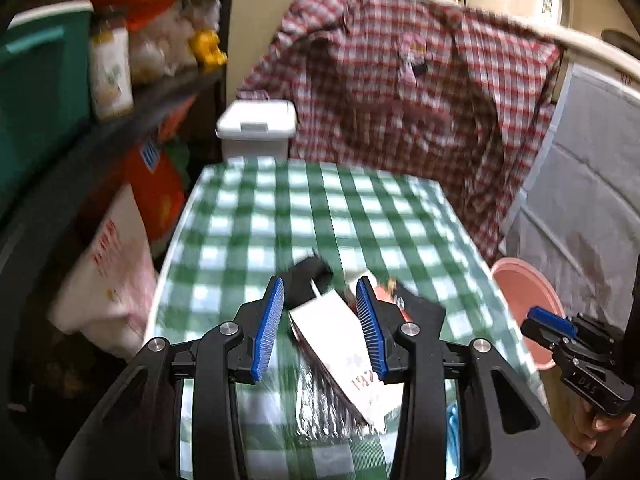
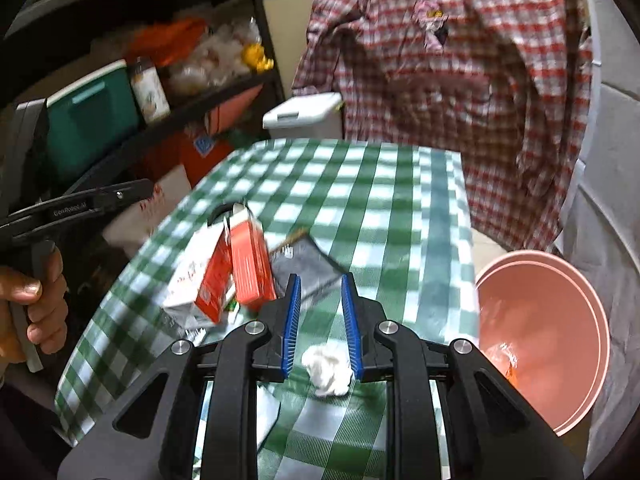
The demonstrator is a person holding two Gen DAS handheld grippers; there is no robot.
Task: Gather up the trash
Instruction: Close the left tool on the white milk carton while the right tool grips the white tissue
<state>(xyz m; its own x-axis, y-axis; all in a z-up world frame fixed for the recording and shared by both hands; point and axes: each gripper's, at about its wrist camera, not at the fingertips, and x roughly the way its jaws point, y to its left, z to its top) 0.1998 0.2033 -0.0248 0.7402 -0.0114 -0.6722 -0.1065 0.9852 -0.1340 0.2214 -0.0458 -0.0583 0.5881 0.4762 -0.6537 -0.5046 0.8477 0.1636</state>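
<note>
While both grippers hang over the green-checked table (image 2: 392,200), the job reads as picking litter off it and dropping it into the pink basin (image 2: 560,344), which stands just beside the table's right edge with something orange already lying in it. A white lidded bin (image 1: 256,120) stands beyond the far end, in front of a hanging plaid shirt (image 1: 420,92).

Largest of the rubbish is the white carton (image 1: 340,344), lying between the pads of the left gripper (image 1: 320,320); its jaws stand apart, and I cannot tell whether the right pad touches the carton's edge, so I count nothing as gripped. A good grip would take the carton square across its narrow faces, since a thin empty box will likely twist out of a corner pinch. Red cartons (image 2: 240,272) lean against it and may topple when it lifts.

Smallest is the crumpled white tissue (image 2: 328,368), which lies on the cloth between the pads of the right gripper (image 2: 320,320). Those jaws are partly apart, the right pad close to the wad, not clamped on it. Closing low and fully should catch it; soft paper probably needs a firm squeeze.
</note>
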